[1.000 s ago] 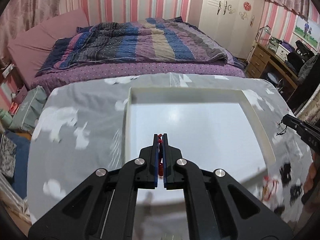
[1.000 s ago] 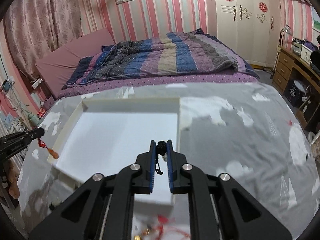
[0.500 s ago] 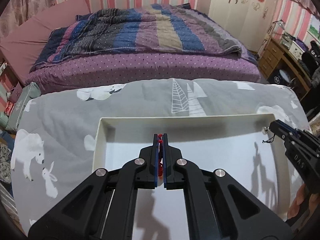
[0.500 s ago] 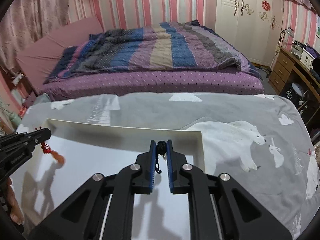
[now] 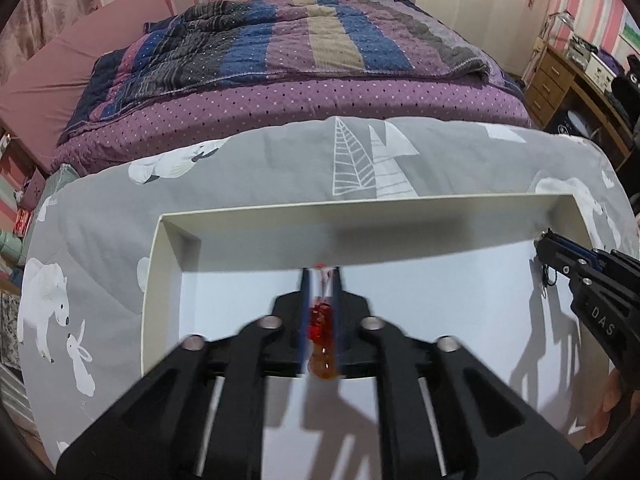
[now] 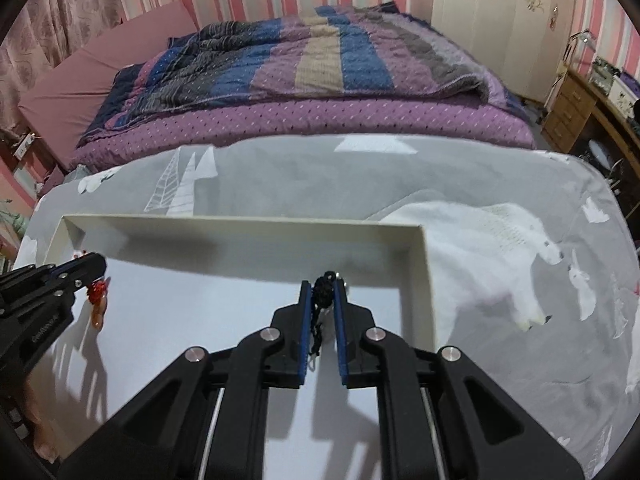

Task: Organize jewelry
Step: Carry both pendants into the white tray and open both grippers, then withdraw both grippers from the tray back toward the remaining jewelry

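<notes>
Left gripper (image 5: 320, 280) jaws opening, red charm (image 5: 320, 322) seen loose between them over white tray (image 5: 168, 248). Right gripper (image 6: 323, 286) clamped on black cord (image 6: 322, 294).

Tray (image 5: 168, 264) on cloth (image 5: 260, 168), bed (image 5: 304, 64) behind.
</notes>
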{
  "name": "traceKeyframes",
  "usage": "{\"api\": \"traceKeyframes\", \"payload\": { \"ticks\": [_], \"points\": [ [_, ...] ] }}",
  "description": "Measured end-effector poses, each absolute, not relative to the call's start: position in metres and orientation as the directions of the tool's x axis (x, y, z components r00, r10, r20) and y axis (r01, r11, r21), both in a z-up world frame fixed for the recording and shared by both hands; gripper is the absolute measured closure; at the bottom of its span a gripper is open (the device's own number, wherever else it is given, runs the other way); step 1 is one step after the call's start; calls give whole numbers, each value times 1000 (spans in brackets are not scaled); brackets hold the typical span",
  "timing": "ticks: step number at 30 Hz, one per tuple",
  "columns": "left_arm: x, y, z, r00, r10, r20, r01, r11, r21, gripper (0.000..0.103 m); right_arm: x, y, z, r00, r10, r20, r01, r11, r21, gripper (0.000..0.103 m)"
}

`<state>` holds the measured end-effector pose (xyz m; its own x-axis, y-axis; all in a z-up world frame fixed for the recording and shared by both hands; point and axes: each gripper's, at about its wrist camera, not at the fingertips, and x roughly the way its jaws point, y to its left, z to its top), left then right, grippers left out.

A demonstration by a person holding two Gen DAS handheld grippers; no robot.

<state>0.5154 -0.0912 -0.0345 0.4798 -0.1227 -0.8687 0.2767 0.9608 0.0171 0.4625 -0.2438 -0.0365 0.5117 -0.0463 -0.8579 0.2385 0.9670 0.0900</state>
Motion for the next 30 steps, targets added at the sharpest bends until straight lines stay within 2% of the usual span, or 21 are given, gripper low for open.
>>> {"api": "traceKeyframes", "payload": {
  "ticks": [2,3,4,6,9,11,14,16,20,30],
  "points": [
    [511,-90,-31,503,-117,-856,273,961,29,54,461,-242,-39,503,-45,-863,229,970,83,92],
    [508,-89,-27,520,-117,-846,273,961,35,50,460,-243,-40,499,-41,-865,225,971,83,91],
    [505,-88,-24,531,-119,-839,275,961,38,44,459,-243,-42,490,-31,-871,219,972,89,87],
    [501,-85,-16,537,-131,-833,283,959,32,42,459,-244,-39,496,-31,-868,224,970,94,61],
    [493,-81,-1,545,-154,-824,296,955,17,38,453,-247,-29,520,-39,-853,220,972,89,58],
    [488,-78,11,562,-159,-812,299,954,20,23,450,-248,-18,530,-16,-848,205,973,110,56],
    [474,-68,40,614,-167,-772,283,959,17,10,438,-252,9,577,-18,-817,202,972,121,36],
    [464,-61,55,626,-177,-759,283,959,9,7,424,-256,33,613,-33,-789,202,972,117,32],
    [440,-47,82,647,-186,-740,279,960,2,3,399,-264,65,630,-58,-774,219,970,105,16],
    [354,-8,106,690,-151,-708,266,963,54,3,310,-278,96,612,-171,-772,237,971,-27,9]
  ]
}}
